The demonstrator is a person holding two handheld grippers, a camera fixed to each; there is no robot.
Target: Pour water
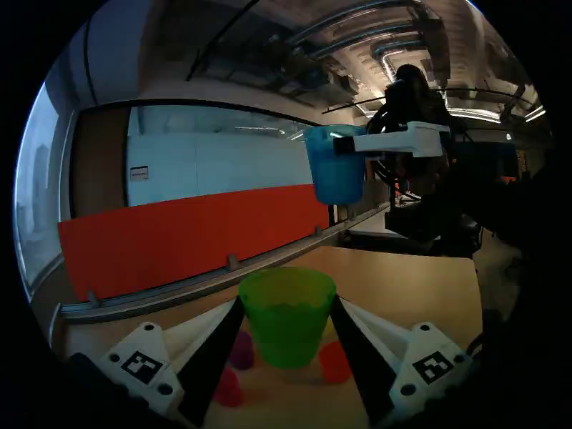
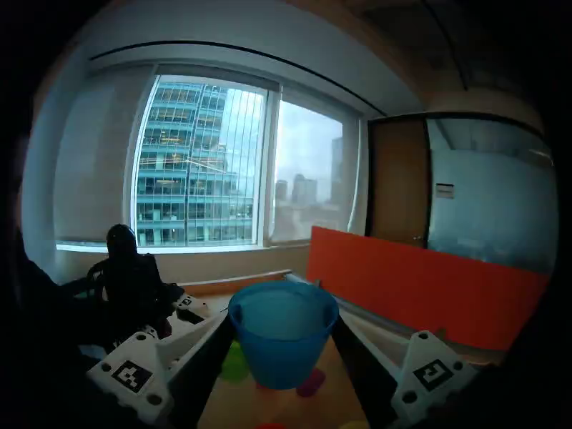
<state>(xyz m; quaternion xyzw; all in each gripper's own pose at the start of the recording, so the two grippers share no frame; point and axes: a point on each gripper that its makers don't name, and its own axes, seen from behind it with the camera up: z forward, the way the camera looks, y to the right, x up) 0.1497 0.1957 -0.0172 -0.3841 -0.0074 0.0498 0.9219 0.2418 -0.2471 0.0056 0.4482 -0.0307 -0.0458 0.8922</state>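
At lower centre, left gripper (image 1: pixel 286 325) clasped green cup (image 1: pixel 287 300); right gripper (image 2: pixel 283 347) clasped blue cup (image 2: pixel 283 325), best tipped slowly over the green rim.

The green cup (image 1: pixel 287 314) covers parts of the small coloured pieces (image 1: pixel 334 361) on the table behind it. The blue cup (image 2: pixel 283 332) likewise hides most of the bright patches (image 2: pixel 234 361) beneath. I cannot tell whether either cup holds water. The wall notice (image 1: pixel 139 171) is too small to read.
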